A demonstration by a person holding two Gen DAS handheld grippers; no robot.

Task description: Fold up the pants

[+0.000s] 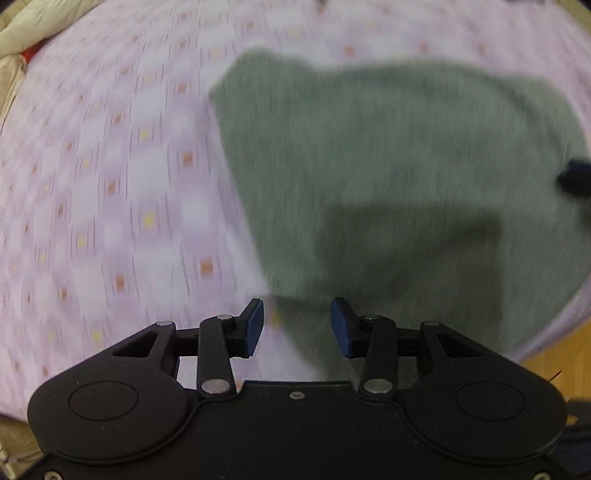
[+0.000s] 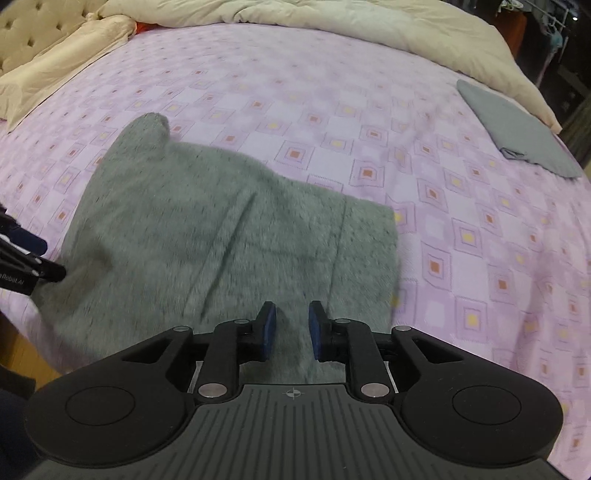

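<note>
The pants [image 2: 207, 236] are lying on the bed [image 2: 480, 229] as a compact folded slab, so most folding looks done; perhaps 1 more fold or a smoothing remains. The left gripper [image 1: 297, 326] is hovering over their near edge, jaws apart and empty. The right gripper [image 2: 292, 330] is hanging above them, jaws parted, gripping nothing.

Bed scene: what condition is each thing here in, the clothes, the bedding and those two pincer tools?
Green pants: folded, lying flat on the bedspread.
Grey cloth: folded, near the bed's far edge.
Cream duvet: bunched up at the head.
Left gripper: fingers apart, empty.
Right gripper: fingers apart, empty.
</note>
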